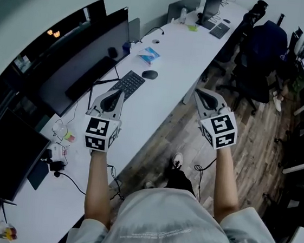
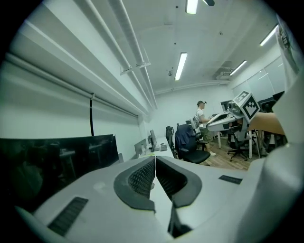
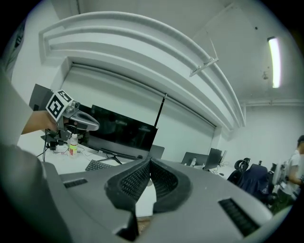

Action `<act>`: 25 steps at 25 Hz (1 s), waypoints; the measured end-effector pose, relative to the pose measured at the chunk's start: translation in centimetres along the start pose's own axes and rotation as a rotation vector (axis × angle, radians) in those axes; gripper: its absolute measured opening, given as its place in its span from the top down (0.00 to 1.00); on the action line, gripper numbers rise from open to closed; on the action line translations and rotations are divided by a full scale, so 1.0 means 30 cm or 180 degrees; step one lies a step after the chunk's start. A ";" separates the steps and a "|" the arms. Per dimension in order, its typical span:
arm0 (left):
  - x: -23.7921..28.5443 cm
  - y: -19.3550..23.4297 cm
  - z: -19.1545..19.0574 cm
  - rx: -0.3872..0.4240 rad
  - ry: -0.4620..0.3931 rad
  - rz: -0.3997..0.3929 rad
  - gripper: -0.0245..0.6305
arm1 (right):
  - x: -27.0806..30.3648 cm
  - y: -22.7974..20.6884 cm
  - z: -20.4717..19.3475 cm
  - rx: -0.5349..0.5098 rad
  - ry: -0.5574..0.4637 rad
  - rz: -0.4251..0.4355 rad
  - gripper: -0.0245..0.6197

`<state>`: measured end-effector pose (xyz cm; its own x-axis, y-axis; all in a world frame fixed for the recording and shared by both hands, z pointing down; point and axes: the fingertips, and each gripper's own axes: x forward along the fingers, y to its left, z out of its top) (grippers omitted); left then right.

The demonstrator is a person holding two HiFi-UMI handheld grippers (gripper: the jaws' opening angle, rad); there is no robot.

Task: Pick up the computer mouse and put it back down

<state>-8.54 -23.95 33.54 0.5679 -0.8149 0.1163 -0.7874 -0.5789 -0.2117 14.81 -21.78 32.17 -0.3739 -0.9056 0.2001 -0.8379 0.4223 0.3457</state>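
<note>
The dark computer mouse (image 1: 149, 74) lies on the long white desk (image 1: 176, 55), just right of the black keyboard (image 1: 128, 83). My left gripper (image 1: 118, 86) hovers above the desk near the keyboard's near end, short of the mouse, jaws shut with nothing between them. My right gripper (image 1: 198, 91) is held over the floor past the desk's edge, also shut and empty. In the left gripper view the jaws (image 2: 155, 159) meet at their tips; the right gripper view shows the same (image 3: 149, 161). Neither gripper touches the mouse.
Dark monitors (image 1: 88, 56) line the desk's left side. A blue packet (image 1: 149, 54) lies beyond the mouse. Cables, a small bottle (image 1: 67, 135) and a power strip sit near me. Office chairs (image 1: 263, 54) stand on the wood floor at right; a person sits far right.
</note>
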 end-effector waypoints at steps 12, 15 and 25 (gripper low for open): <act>-0.059 -0.106 0.123 0.0121 -0.0211 -0.0187 0.94 | -0.137 0.053 0.097 -0.0121 -0.0128 0.0018 0.96; -0.064 -0.130 0.137 0.0141 -0.0218 -0.0211 0.94 | -0.147 0.050 0.099 -0.0098 -0.0133 0.0030 0.96; -0.091 -0.138 0.104 0.0109 -0.0135 -0.0186 0.94 | -0.135 0.078 0.072 -0.0110 -0.0067 0.0136 0.96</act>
<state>-6.09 -19.23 31.05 0.6228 -0.7774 0.0884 -0.7444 -0.6236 -0.2389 13.51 -17.20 30.19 -0.4177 -0.8872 0.1961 -0.8069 0.4614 0.3688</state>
